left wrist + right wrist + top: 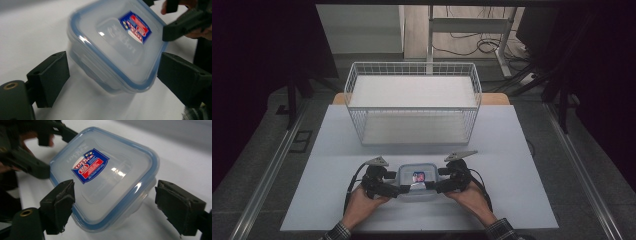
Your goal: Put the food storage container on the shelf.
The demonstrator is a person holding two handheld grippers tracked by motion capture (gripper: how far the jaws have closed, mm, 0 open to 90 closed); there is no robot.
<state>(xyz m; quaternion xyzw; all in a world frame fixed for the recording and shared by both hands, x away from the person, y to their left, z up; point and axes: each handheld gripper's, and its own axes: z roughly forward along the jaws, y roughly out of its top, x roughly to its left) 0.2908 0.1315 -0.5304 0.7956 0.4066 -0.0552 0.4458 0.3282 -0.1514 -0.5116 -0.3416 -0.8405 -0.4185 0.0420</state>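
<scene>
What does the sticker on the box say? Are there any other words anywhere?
"LOCK" shows in big letters on the sticker on the lid of the box; the full brand name is hard to make out.
Small print on the sticker: too small to read.
Raised letters beside the sticker on the lid: too faint to read for sure.
Left gripper view: the sticker is blurred.
High view: the sticker is too small to read.

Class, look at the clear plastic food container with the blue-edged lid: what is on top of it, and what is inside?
On the clear plastic food container's blue-edged lid sits a blue and red label. The frosted lid hides whatever is inside.
</scene>
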